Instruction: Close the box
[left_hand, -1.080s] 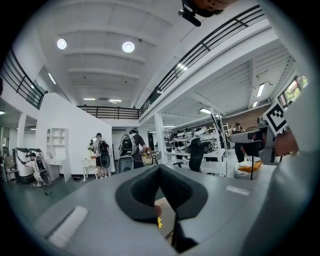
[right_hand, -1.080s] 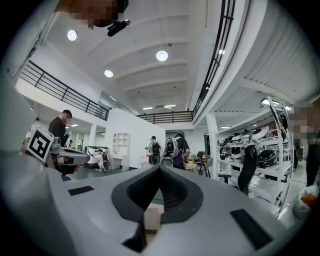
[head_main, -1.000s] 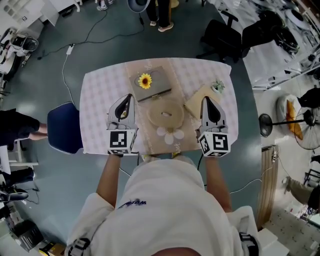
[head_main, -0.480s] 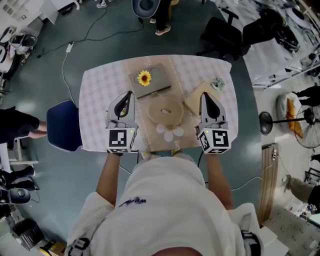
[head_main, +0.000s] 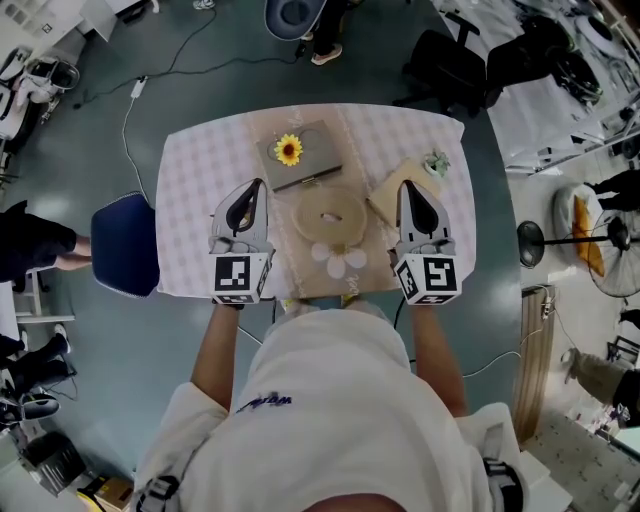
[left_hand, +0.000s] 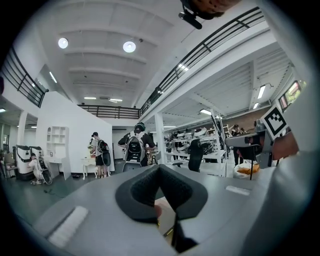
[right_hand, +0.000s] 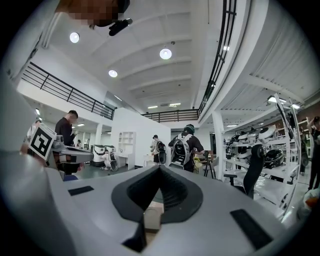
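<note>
Left hand-held gripper (left_hand: 160, 169): jaws closed tip to tip, nothing between them, nose tilted up towards the hall ceiling. Right hand-held gripper (right_hand: 160, 169): the same, closed and empty, also aimed above the work. Seen from the head view, both hang over the near half of the tabletop (head_main: 195, 200), well apart from each other, one on either side of the brown runner.

Between and beyond them, from near to far, lie a white flower-shaped mat (head_main: 340, 259), a round tan ring-like piece (head_main: 328, 214), and a flat grey box (head_main: 318, 165) with a sunflower (head_main: 289, 151) on top. A tan square piece (head_main: 392, 195) lies just past the right gripper's nose, with a small plant (head_main: 436, 163) behind it. The grey box is probably the one to be closed. From above it cannot be told whether its lid is raised.

Change over the last second: very little at the work. The grippers keep their stations and stay closed, and the tabletop only drifts slightly up the head view. The one clear movement is a walker with a backpack (left_hand: 135, 149) crossing the hall behind. Neither gripper touches anything, so the closing step appears not yet begun. The next move probably calls for lowering the noses towards the box.
</note>
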